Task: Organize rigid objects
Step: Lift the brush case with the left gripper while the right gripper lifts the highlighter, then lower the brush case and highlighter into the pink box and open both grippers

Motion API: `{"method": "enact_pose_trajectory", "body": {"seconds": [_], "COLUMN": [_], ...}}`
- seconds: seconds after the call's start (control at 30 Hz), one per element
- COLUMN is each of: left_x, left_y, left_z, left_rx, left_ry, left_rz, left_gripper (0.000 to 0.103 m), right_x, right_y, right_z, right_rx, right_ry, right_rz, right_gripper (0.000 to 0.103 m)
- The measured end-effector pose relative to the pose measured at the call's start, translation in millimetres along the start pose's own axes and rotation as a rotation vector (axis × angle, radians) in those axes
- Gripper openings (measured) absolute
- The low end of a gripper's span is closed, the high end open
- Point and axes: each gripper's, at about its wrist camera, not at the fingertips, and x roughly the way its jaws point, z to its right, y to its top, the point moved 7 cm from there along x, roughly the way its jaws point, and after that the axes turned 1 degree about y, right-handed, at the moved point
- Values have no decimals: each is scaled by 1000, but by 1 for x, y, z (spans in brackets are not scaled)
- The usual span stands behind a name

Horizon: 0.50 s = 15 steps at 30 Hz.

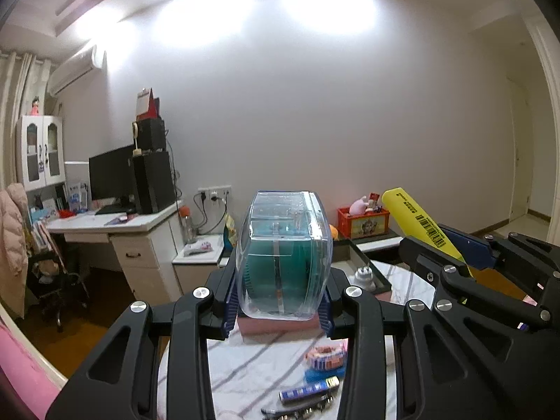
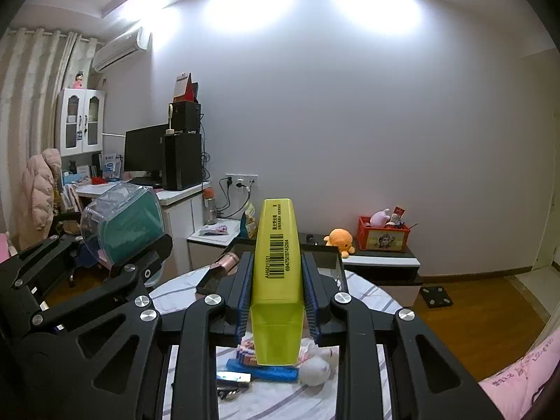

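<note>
You've got a black monitor point(image 2: 141, 150) & PC tower point(image 2: 182, 161) on the desk's point(image 2: 182, 192) far edge; orange plush point(image 2: 337, 239) near a red crate point(image 2: 383, 238).

Each camera sits just behind its own claw and looks forward along the fingers, slightly downward. The left view is close up to the left claw point(image 1: 280, 301). The right view is close up to the right claw point(image 2: 278, 301). Both face the same white wall point(image 1: 350, 122) past the claws. Each view catches the other claw at its side, and both share the bench point(image 2: 367, 301) below.
</note>
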Motion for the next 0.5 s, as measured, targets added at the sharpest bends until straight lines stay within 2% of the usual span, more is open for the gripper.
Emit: {"method": "enact_pose_trajectory", "body": {"seconds": [0.27, 0.4, 0.5], "left_x": [44, 80, 115], "left_y": [17, 17, 15], "left_z": [10, 17, 20], "left_rx": [16, 27, 44], "left_ry": [-16, -38, -50], "left_rz": [9, -18, -71], "left_gripper": [37, 37, 37], "right_x": [36, 65, 94], "right_y": [10, 11, 13], "right_z": [14, 23, 28], "right_rx": [-6, -12, -22], "right_ry": [-18, -28, -32], "right_rz": [-3, -23, -54], "right_gripper": [27, 27, 27]}}
